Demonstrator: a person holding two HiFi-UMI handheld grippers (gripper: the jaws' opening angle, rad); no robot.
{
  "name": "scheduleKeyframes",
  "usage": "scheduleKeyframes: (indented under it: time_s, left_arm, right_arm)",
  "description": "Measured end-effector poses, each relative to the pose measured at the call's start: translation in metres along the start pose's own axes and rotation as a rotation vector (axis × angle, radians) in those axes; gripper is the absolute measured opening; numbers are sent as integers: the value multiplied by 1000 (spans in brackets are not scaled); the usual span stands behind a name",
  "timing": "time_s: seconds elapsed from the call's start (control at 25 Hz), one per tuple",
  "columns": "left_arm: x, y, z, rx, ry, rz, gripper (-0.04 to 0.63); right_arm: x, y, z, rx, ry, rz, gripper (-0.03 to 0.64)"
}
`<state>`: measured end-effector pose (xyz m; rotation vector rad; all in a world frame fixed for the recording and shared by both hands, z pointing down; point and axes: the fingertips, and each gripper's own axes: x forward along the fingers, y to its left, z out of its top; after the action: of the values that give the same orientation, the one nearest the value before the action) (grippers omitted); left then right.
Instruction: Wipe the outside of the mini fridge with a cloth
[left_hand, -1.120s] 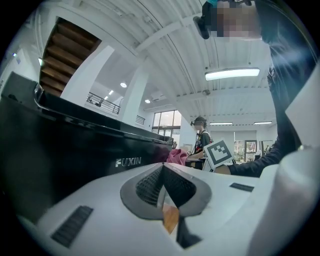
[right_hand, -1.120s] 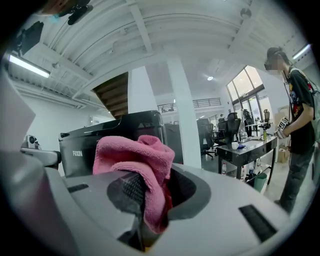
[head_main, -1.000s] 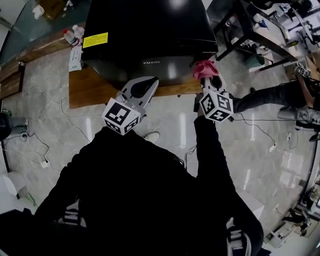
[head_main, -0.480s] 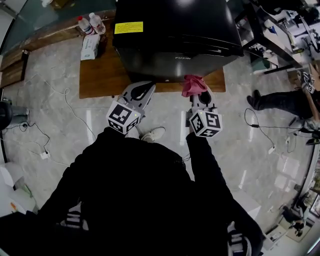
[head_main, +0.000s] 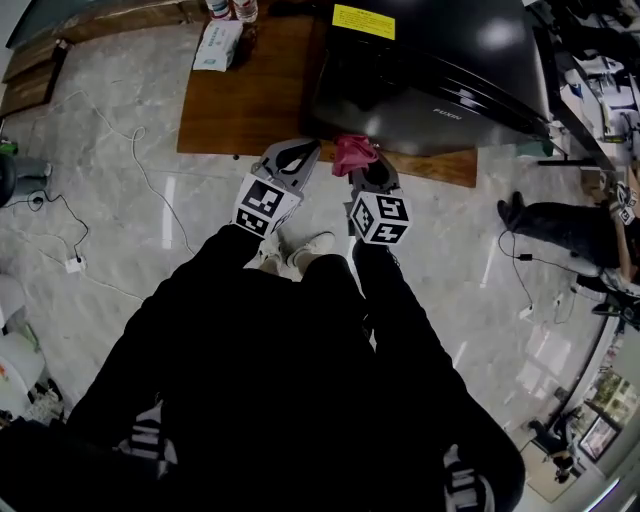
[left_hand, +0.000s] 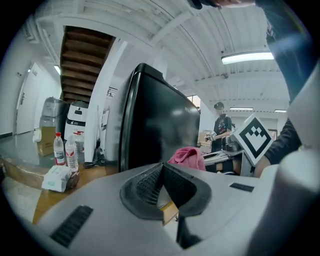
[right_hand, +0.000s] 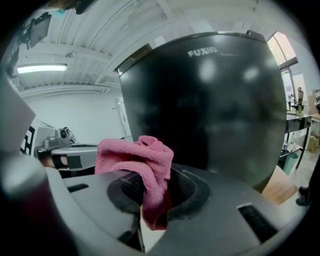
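Observation:
The black mini fridge (head_main: 430, 70) stands on a low wooden platform (head_main: 250, 100); its glossy front fills the right gripper view (right_hand: 210, 105) and its side edge shows in the left gripper view (left_hand: 150, 125). My right gripper (head_main: 362, 172) is shut on a pink cloth (head_main: 354, 153), held just short of the fridge's lower front; the cloth (right_hand: 140, 160) bunches out above the jaws. It also shows in the left gripper view as a pink cloth (left_hand: 187, 158). My left gripper (head_main: 292, 157) hangs beside it over the platform's edge, shut and empty.
Two water bottles (left_hand: 67, 150) and a tissue pack (head_main: 216, 45) sit on the platform left of the fridge. Cables (head_main: 120, 170) trail over the marble floor. A person's legs (head_main: 560, 215) lie at the right near a black table frame.
I have shifted left along the fridge front. Both grippers moved left and closer together, with the cloth still in the right one, now at the fridge's lower left corner.

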<state>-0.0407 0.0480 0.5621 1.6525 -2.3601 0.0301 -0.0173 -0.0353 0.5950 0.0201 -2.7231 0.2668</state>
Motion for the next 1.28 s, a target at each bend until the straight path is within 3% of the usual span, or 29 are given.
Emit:
scheduleKeyframes:
  time_s: [0.16, 0.32, 0.64, 0.88, 1.28]
  left_arm:
    - [4, 18, -23, -7, 41, 38, 6]
    - [16, 34, -42, -17, 71, 84, 6]
    - [51, 32, -64, -20, 123, 122, 6]
    - [77, 7, -66, -11, 124, 104, 6]
    - [138, -54, -74, -8, 140, 15, 6]
  right_arm:
    - [37, 6, -26, 82, 71, -10, 89]
    - [66, 9, -42, 99, 134, 14, 89]
    - [86, -5, -48, 210, 166, 61, 89]
    - [72, -34, -51, 250, 169, 58, 89]
    - [30, -131, -66, 270, 180, -60, 91]
